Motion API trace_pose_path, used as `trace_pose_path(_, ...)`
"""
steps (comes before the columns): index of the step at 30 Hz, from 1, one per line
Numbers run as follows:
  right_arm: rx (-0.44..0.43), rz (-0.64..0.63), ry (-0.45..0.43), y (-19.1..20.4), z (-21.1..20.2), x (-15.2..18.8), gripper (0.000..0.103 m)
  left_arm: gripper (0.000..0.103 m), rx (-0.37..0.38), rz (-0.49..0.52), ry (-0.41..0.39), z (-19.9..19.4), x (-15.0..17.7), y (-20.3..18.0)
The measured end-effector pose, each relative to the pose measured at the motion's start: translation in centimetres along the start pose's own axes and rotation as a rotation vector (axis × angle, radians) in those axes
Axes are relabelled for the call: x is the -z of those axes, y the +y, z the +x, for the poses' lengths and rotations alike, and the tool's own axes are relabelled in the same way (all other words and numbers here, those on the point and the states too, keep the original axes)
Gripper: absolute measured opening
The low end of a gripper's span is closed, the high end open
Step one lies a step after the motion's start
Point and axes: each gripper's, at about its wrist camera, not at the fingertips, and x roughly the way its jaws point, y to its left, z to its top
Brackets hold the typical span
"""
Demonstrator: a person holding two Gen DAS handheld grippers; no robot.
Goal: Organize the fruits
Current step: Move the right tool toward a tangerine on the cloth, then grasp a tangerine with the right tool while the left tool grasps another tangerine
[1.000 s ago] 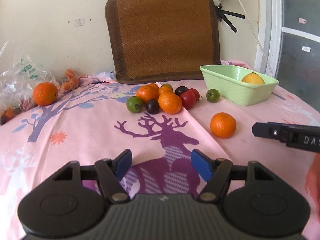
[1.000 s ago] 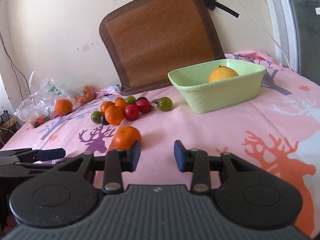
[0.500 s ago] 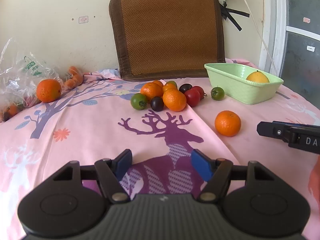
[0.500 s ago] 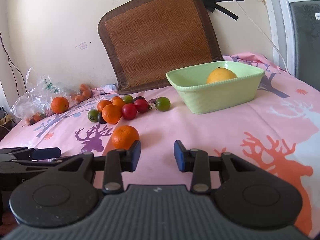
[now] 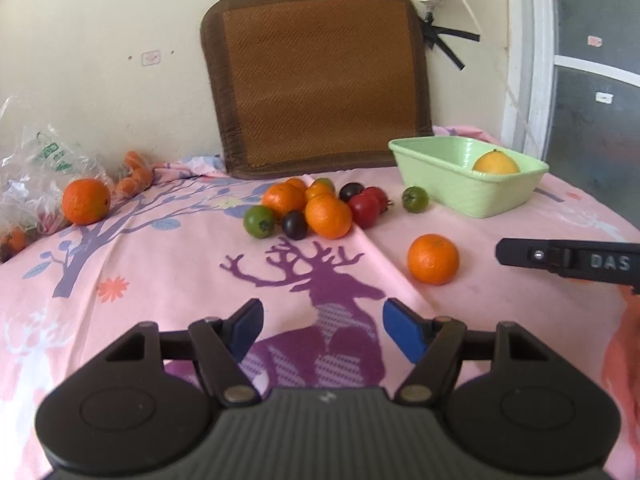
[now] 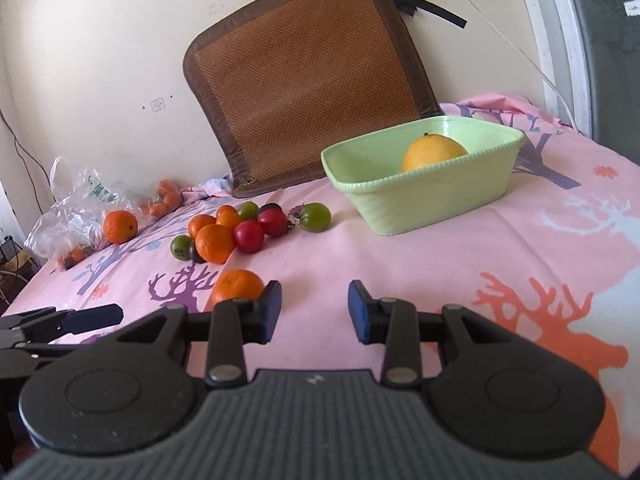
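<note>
A light green basin [image 5: 456, 192] [image 6: 440, 196] stands at the right on the pink deer cloth, with a yellow-orange fruit [image 5: 495, 162] [image 6: 434, 152] inside. A pile of oranges and tomatoes [image 5: 320, 208] [image 6: 228, 232] lies left of it. A lone orange [image 5: 433, 258] [image 6: 237, 286] lies nearer, just beyond my right gripper's left fingertip. My left gripper [image 5: 322, 330] is open and empty above the purple deer. My right gripper [image 6: 314, 310] is open and empty; one of its fingers [image 5: 560, 258] shows in the left wrist view.
A brown woven mat [image 5: 320, 80] leans on the wall behind. A plastic bag [image 5: 32, 176] with fruit lies far left, an orange [image 5: 85, 201] beside it. A green tomato [image 5: 415, 199] sits near the basin. A door frame [image 5: 532, 60] is at the right.
Both grippers have shifted slightly, the left wrist view drifting left and tilting up. Both stay open and empty. No fruit has moved.
</note>
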Motion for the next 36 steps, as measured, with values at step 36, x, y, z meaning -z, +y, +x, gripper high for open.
trace_pose_path(36,-0.022,-0.574,0.010,9.4,6.4,-1.3,0.032,0.038,0.082,-0.046,0.024,-1.2,0.3,5.6)
